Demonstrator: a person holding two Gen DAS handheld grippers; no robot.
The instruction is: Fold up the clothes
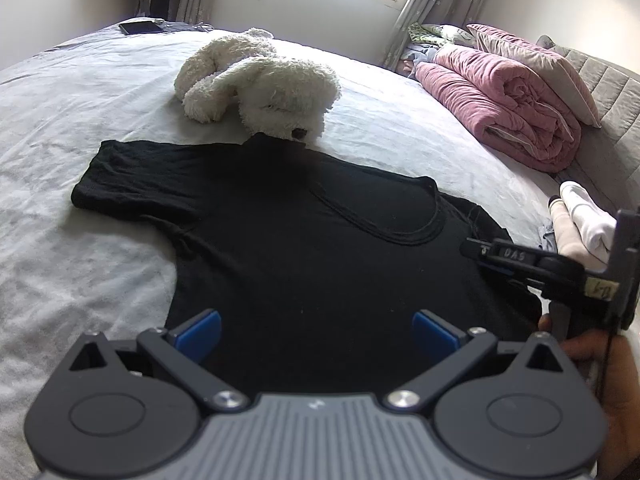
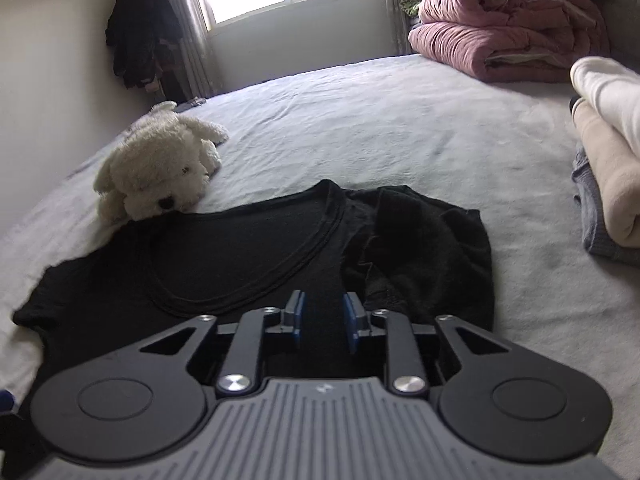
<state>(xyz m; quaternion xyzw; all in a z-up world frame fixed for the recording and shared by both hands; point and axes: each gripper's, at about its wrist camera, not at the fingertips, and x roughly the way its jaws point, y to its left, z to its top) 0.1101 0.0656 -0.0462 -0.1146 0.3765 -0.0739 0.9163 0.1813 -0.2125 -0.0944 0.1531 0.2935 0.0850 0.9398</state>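
A black T-shirt (image 1: 300, 240) lies face up on the bed, neckline toward the far right. Its left sleeve (image 1: 132, 180) is spread flat. In the right wrist view the T-shirt (image 2: 240, 256) shows its other sleeve (image 2: 424, 248) folded in and rumpled over the shoulder. My left gripper (image 1: 316, 320) hovers over the shirt's body, jaws wide open and nothing between them. My right gripper (image 2: 323, 304) sits low over the shoulder beside the neckline, its blue pads (image 2: 298, 316) apart with only shirt fabric below. From the left wrist view the right gripper (image 1: 474, 250) reaches in from the right, held by a hand (image 1: 600, 364).
A white plush dog (image 1: 272, 88) rests its nose on the shirt's far edge. A rolled pink quilt (image 1: 504, 104) and pillows lie at the far right. A pile of folded clothes (image 2: 612, 184) sits right of the shirt. A tablet (image 1: 142, 27) lies at the far left corner.
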